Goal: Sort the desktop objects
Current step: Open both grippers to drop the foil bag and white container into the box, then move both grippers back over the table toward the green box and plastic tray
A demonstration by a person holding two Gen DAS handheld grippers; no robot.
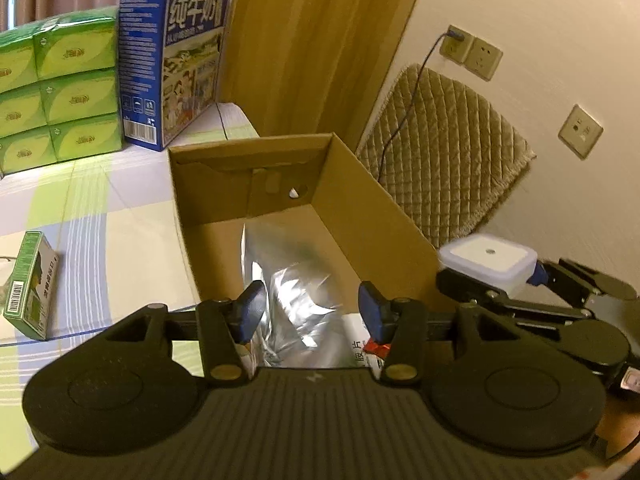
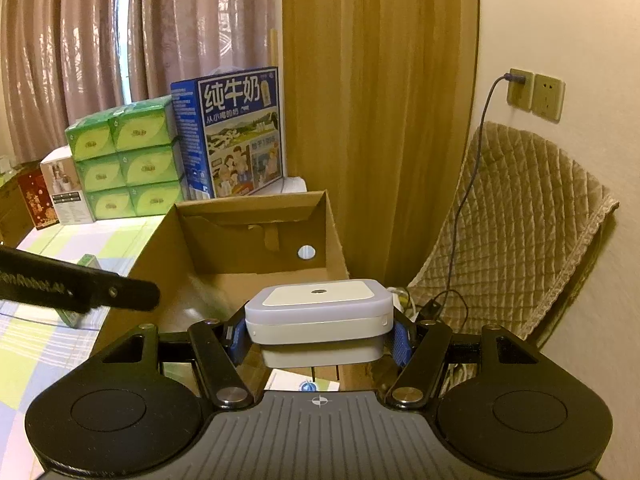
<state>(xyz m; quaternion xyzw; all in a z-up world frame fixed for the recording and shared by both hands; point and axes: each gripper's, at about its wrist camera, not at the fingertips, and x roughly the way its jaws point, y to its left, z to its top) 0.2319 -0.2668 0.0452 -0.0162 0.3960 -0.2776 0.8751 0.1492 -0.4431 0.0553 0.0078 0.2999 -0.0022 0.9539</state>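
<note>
An open cardboard box [image 1: 384, 216] stands at the table's right end. Over its inside, my left gripper [image 1: 312, 310] is shut on a crumpled silver foil bag [image 1: 296, 280], which hangs forward between the blue pads. A white printed sheet [image 1: 356, 326] lies in the box beneath it. My right gripper [image 2: 320, 340] is shut on a white square night light [image 2: 318, 308], pads on its two sides, near the box's front right corner. The left wrist view shows that night light [image 1: 488, 260] just right of the box wall. A small green carton [image 1: 32, 284] lies on the checked tablecloth.
Stacked green tissue packs [image 1: 60, 88] and a blue milk case [image 1: 176, 64] stand behind the box. A quilted cushion [image 2: 520, 232] leans on the wall at right, with a cable running to the wall sockets [image 2: 520, 88]. Curtains hang behind. One black finger [image 2: 120, 294] of my left gripper crosses the right wrist view.
</note>
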